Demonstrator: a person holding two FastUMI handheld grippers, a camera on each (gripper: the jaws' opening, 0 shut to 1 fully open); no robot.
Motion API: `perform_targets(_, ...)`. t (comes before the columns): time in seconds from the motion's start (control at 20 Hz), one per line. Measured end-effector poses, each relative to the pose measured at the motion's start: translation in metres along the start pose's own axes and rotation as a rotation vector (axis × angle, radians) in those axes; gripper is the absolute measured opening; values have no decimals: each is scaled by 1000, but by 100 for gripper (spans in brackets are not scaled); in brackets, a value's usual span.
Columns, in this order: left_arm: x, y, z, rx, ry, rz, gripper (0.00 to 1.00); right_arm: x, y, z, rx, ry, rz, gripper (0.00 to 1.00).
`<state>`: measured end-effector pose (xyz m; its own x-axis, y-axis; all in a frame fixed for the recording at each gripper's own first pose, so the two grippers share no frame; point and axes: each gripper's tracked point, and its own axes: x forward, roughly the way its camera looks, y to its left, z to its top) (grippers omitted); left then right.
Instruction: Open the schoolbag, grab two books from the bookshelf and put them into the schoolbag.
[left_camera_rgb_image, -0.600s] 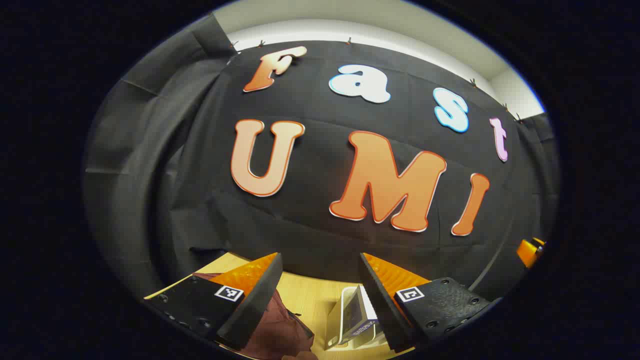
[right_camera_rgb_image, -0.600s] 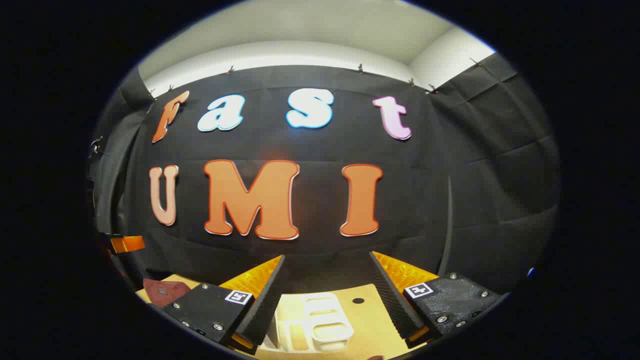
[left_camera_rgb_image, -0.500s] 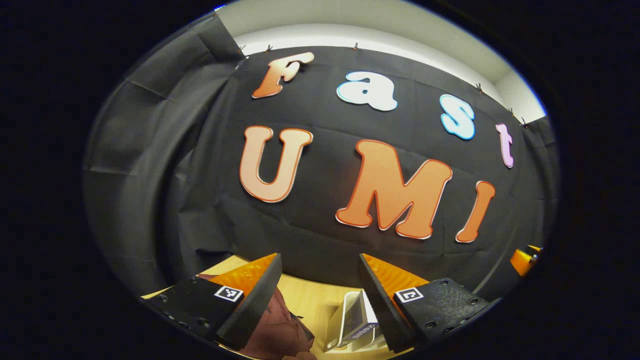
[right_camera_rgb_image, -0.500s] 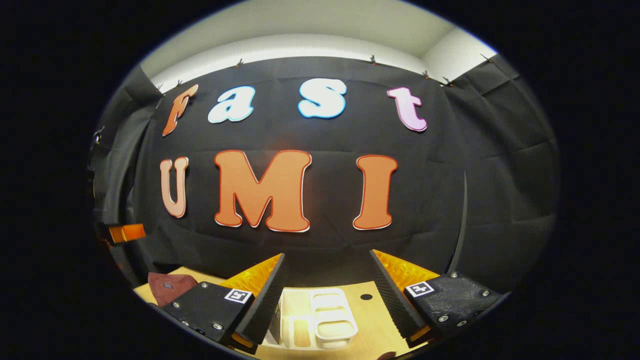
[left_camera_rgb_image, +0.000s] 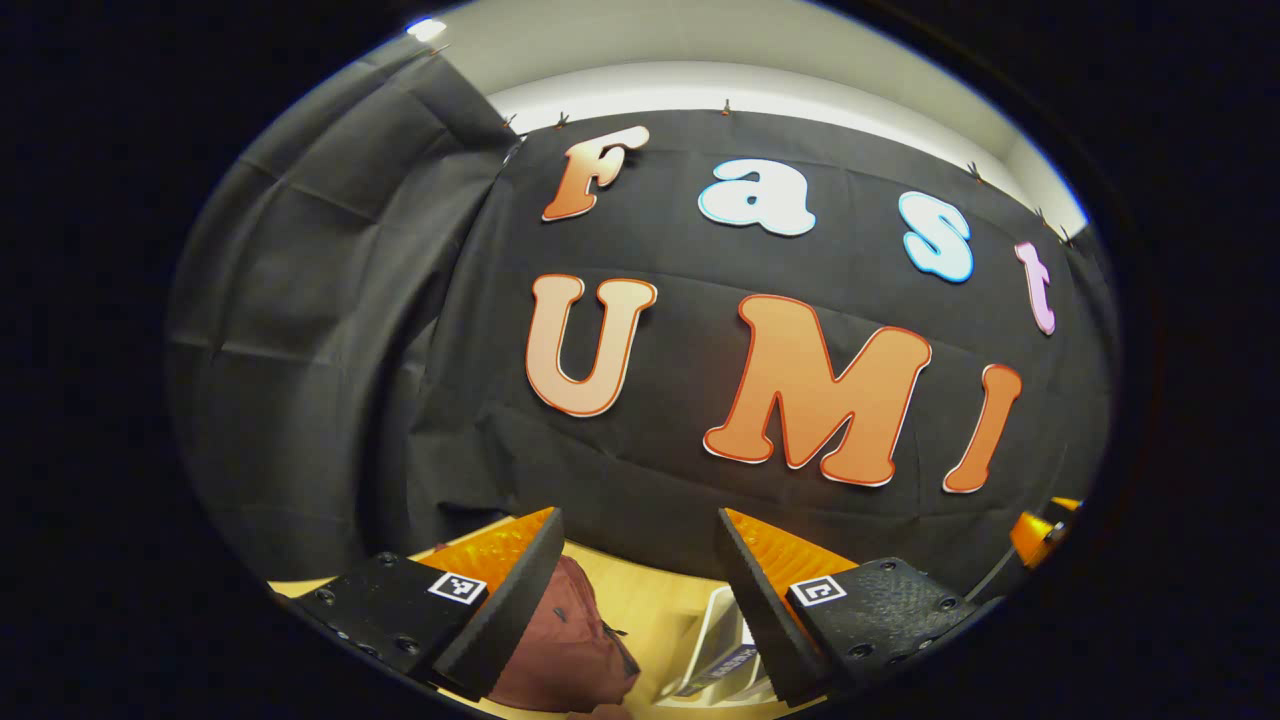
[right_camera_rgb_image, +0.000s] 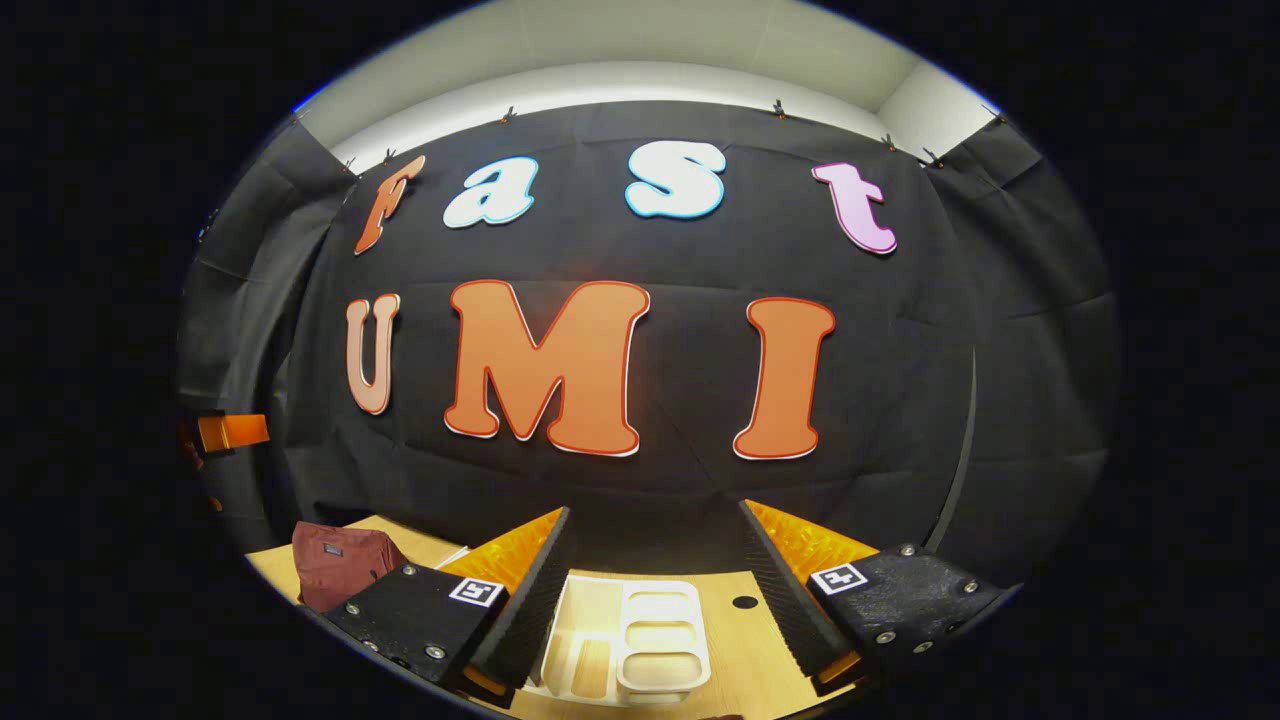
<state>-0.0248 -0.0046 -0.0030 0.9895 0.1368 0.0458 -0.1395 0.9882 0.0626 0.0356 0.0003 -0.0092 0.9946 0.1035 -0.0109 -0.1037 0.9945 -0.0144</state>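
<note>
The maroon schoolbag (left_camera_rgb_image: 565, 645) lies on the wooden table (left_camera_rgb_image: 640, 600), low between the fingers of my left gripper (left_camera_rgb_image: 640, 520), which is open and holds nothing. To its right stands a white bookshelf rack (left_camera_rgb_image: 712, 630) with a book (left_camera_rgb_image: 728, 660) in it. In the right gripper view the same white rack (right_camera_rgb_image: 625, 640) sits low between the fingers of my right gripper (right_camera_rgb_image: 653, 510), also open with nothing in it. The schoolbag (right_camera_rgb_image: 335, 560) lies at the far left there, its flap shut.
The black cloth wall rises close behind the table. The other gripper (left_camera_rgb_image: 1035, 530) shows at the right edge of the left gripper view, and the other gripper (right_camera_rgb_image: 230, 432) at the left edge of the right gripper view. A small round hole (right_camera_rgb_image: 745, 602) marks the tabletop.
Both views have swung to the left, so the wall has slid right. The right gripper view now shows more of the table, rack and bag. Both grippers stayed open.
</note>
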Motion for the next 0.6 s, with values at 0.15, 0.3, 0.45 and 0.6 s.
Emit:
perform_targets(0.15, 12, -4, -12, 31, 36, -75, 94, -4, 2, -3, 13, 6, -64, 95)
perform_targets(0.3, 18, 10, -25, 33, 64, -87, 94, -10, 9, -8, 15, 36, -94, 96)
perform_targets(0.45, 15, 15, -31, -15, 79, -109, 95, -13, 18, -13, 22, 65, -59, 95)
perform_targets(0.6, 5, 25, -32, -52, 69, -93, 94, -13, 13, -14, 1, 70, -61, 96)
